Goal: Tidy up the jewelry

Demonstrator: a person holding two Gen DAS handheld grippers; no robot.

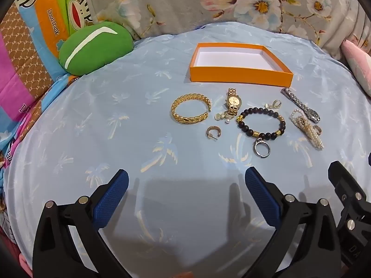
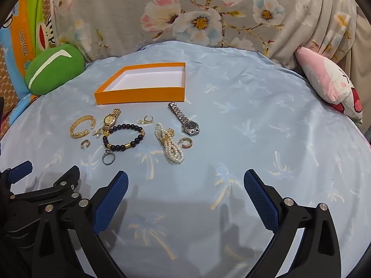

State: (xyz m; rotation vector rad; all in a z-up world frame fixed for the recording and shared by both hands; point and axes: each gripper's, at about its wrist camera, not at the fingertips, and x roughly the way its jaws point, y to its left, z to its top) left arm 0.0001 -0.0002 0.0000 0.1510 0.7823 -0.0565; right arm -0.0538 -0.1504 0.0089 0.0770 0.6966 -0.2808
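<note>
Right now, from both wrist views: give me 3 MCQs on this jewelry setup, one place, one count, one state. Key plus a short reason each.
1. Where does the gold bangle lie relative to the dark bead bracelet, in the left wrist view?
A. left of it
B. right of it
C. inside the box

2. How many wristwatches are on the cloth?
A. one
B. two
C. three

3. What is the state of the orange box?
A. lidded
B. open, holding rings
C. open, empty

Key:
1 A, the bangle sits at the left end of the jewelry group, with the gold watch between it and the beads.
2 B, only the gold watch and a silver watch show.
3 C, its white floor is bare and all pieces lie on the cloth in front of it.
</note>
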